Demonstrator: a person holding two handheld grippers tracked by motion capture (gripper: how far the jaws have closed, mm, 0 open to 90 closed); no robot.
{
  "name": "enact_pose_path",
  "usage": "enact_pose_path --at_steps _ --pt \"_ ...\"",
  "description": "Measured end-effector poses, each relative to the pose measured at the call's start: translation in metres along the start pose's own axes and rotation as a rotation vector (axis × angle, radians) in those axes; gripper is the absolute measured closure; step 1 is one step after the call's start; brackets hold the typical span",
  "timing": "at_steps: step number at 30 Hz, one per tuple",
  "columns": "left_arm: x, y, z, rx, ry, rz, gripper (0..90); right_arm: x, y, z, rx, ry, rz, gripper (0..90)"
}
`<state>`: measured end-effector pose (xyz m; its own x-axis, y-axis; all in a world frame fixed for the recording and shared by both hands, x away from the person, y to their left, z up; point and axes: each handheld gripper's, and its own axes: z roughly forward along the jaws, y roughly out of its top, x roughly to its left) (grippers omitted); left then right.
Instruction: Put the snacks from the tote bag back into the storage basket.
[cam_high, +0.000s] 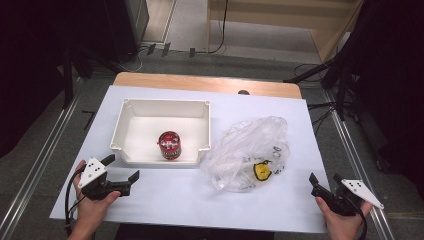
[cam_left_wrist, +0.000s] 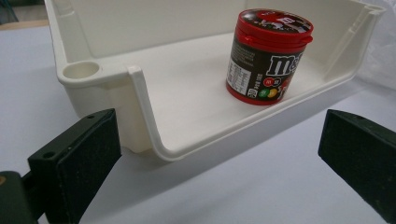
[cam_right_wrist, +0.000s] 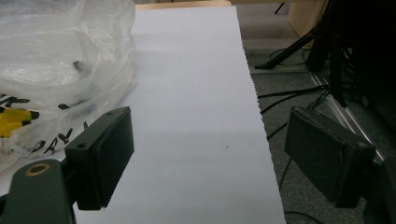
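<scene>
1. Left gripper (cam_high: 121, 174): we hold it at the near-left of the table, just in front of the bin's near-left corner. Jaws wide apart, nothing btwn them. In the left gripper view (cam_left_wrist: 219, 154) they frame the bin's low front lip; no contact that we can see.
2. Right gripper (cam_high: 325, 186): we hold it at the near-right edge of the sheet, well apart from the bin and right of the bag. Jaws apart, nothing btwn them. In the right gripper view (cam_right_wrist: 208, 149) one jaw sits over white paper, the other over the floor past the sheet's edge.
3. White plastic bin (cam_high: 130, 107): open-top, rectangular, w/ cut-down front wall; stands on the sheet, left of centre. Round post socket at its near corner in the left gripper view (cam_left_wrist: 81, 72).
4. M&M's tub (cam_high: 169, 145): red lid, dark label, upright inside the bin near the front wall, approx. mid-width. Left gripper view (cam_left_wrist: 266, 56) shows it standing on the bin floor, clear of the walls.
5. Clear plastic bag (cam_high: 250, 150): crumpled, w/ black lettering and yellow print; lies on the sheet just right of the bin, touching or nearly touching its right-front corner. Right gripper view (cam_right_wrist: 60, 70): bag sits left of the jaws, not btwn them.
6. White paper sheet (cam_high: 200, 200): covers most of the wooden table (cam_high: 200, 82).
</scene>
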<state>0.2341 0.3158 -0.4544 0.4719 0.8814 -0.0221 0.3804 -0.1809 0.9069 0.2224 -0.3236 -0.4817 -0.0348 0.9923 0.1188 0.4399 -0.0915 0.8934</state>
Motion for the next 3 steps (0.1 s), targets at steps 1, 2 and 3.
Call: enact_pose_path --at_steps 1,2,3 --pt "0.0000 0.0000 0.0001 0.001 0.000 0.001 0.0 0.0005 -0.0004 0.0010 0.001 0.002 -0.008 16.6" --pt "0.0000 0.0000 0.0001 0.001 0.000 0.001 0.0 0.0017 -0.0006 0.0015 0.005 0.003 -0.005 16.6" --pt "0.0001 -0.0001 0.0003 0.001 -0.002 0.001 0.0 0.0028 -0.0007 0.0020 0.005 0.002 -0.008 16.6"
